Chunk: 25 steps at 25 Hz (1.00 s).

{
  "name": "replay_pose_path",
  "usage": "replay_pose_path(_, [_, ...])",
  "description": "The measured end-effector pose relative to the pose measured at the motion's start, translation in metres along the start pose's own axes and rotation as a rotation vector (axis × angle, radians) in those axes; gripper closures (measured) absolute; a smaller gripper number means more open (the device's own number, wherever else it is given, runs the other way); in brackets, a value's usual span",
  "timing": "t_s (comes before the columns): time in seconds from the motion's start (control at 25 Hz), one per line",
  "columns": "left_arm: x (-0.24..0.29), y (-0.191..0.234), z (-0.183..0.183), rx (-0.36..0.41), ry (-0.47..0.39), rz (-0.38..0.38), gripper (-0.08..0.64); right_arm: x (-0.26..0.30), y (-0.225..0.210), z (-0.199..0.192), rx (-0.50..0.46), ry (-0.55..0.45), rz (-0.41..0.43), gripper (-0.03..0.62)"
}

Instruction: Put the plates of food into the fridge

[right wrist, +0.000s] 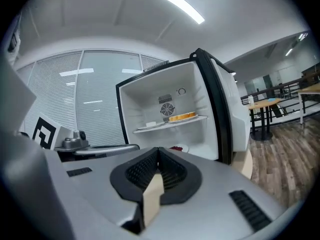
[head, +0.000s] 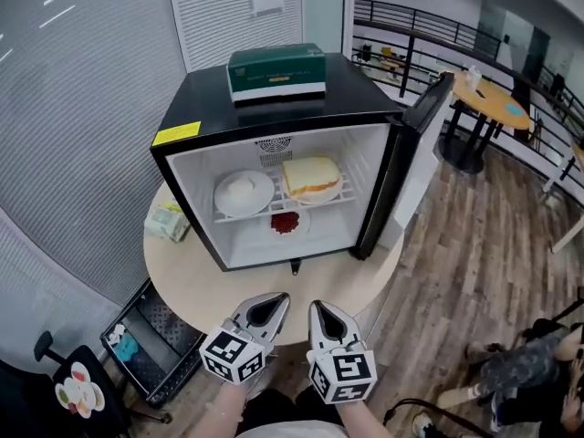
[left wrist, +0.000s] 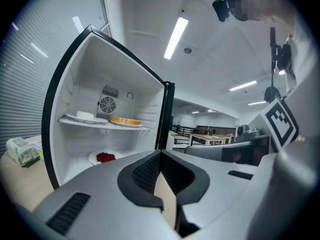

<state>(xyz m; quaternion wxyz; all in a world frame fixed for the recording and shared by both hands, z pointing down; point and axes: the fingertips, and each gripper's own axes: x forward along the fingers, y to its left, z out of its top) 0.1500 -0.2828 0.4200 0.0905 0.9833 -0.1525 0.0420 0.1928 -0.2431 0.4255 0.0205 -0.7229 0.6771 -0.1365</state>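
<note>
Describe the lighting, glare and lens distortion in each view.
Head view: sharp and evenly lit, the fridge bright white inside, the wall blinds bowed by the wide lens. Left gripper view: heavy fisheye, black corners, a ceiling strip light blown out. Right gripper view: same fisheye and dark corners, a strip light glaring overhead.

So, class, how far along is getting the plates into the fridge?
Done: three plates are in the fridge, bun plate and sandwich plate on the shelf, red-food plate below. In hand: nothing; left gripper and right gripper are shut, empty. Left: likely just closing the door.
</note>
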Motion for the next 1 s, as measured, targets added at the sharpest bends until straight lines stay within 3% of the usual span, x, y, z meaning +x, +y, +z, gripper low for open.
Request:
replay_pose_path(0.4, [0.006, -0.042, -0.022, 0.004, 0.013, -0.039, 0.555, -0.034, -0.026, 0.005, -0.031, -0.014, 0.006, 0.584])
replay_pose_path(0.68, [0.009, -0.043, -0.022, 0.021, 0.005, -0.022, 0.555, -0.032, -0.027, 0.000, 0.004, 0.000, 0.064, 0.584])
replay_pose_path(1.0, [-0.002, -0.036, -0.027, 0.016, 0.017, 0.018, 0.555, -0.029, -0.024, -0.005, 0.000, 0.019, 0.066, 0.584])
